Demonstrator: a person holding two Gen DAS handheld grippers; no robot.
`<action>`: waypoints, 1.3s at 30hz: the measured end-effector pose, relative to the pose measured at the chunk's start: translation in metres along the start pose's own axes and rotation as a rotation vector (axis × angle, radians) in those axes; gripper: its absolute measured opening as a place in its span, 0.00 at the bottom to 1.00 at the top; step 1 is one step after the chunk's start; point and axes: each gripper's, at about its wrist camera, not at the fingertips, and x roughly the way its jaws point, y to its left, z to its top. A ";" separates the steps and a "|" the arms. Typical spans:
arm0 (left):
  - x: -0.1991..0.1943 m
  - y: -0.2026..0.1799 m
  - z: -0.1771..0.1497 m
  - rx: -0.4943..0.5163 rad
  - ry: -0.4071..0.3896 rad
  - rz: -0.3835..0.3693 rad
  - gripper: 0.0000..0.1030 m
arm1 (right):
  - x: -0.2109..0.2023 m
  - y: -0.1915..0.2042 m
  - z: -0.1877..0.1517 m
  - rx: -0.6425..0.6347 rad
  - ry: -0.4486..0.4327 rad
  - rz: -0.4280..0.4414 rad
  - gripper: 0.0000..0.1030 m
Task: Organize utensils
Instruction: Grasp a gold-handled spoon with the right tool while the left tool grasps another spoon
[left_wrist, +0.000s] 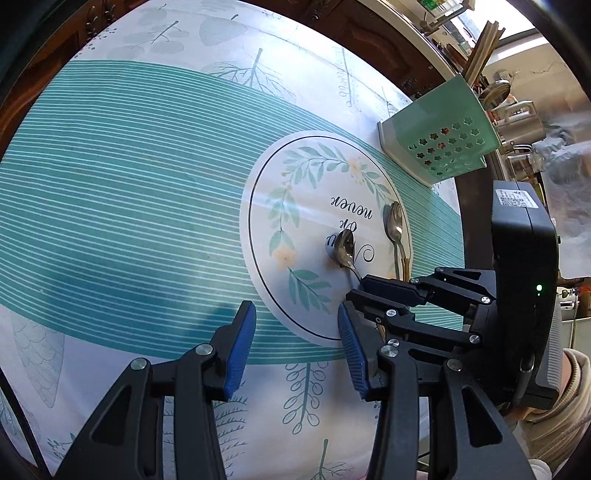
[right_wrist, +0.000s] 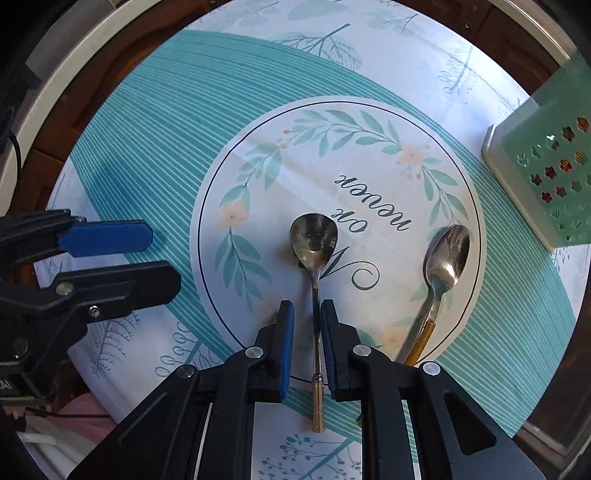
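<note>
Two metal spoons lie on the round floral print of the tablecloth. The nearer spoon (right_wrist: 314, 240) has a thin handle with a gold end; its handle runs between the fingers of my right gripper (right_wrist: 307, 314), which is open with a narrow gap on each side of the handle. The second spoon (right_wrist: 445, 258), gold-handled, lies to its right. In the left wrist view both spoons show, the nearer spoon (left_wrist: 344, 249) and the second one (left_wrist: 394, 225), with the right gripper (left_wrist: 384, 291) over them. My left gripper (left_wrist: 295, 325) is open and empty, left of the spoons. It also shows in the right wrist view (right_wrist: 147, 254).
A green perforated utensil holder (left_wrist: 443, 136) stands at the table's far right edge, holding chopsticks; it also shows in the right wrist view (right_wrist: 554, 166). The teal and white tablecloth (left_wrist: 129, 184) covers the table. Kitchen clutter lies beyond the right edge.
</note>
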 end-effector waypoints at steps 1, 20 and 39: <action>0.000 0.000 0.001 0.002 0.004 -0.003 0.43 | 0.000 0.001 0.003 -0.004 0.007 -0.003 0.15; 0.008 -0.051 0.012 0.166 0.083 -0.040 0.43 | -0.029 -0.070 -0.045 0.338 -0.149 0.222 0.03; 0.090 -0.161 0.052 0.082 0.265 0.169 0.27 | -0.067 -0.186 -0.183 0.676 -0.315 0.238 0.03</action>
